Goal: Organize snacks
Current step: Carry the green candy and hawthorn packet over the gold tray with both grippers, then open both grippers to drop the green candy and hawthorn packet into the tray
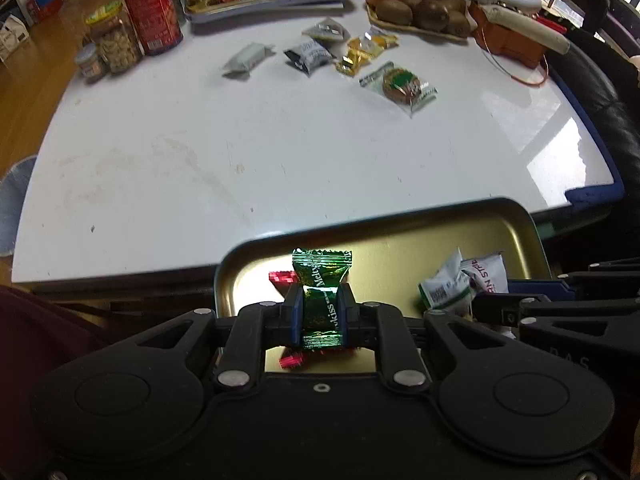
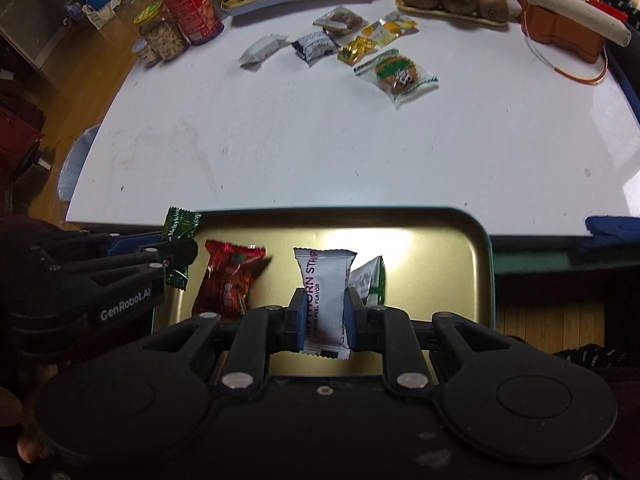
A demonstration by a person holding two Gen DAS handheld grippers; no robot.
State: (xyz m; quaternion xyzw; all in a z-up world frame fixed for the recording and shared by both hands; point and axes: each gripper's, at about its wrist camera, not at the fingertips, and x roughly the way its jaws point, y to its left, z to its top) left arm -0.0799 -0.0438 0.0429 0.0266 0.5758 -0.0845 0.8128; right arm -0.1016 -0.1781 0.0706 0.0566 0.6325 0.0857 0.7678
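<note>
The left gripper [image 1: 320, 312] pinches a green foil candy [image 1: 322, 300]; the right gripper [image 2: 323, 318] clamps a white paper sachet [image 2: 325, 300]. Both hang over the gold metal tray [image 2: 460, 240]. Released near its rim, the light packets could flutter out.

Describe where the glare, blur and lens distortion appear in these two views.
Left wrist view: window glare on the white table at right; far snacks soft; the table's edges bow from the fisheye. Right wrist view: a bright reflection on the gold tray; the white snack packet in the jaws is sharp, the far clutter less so.
</note>
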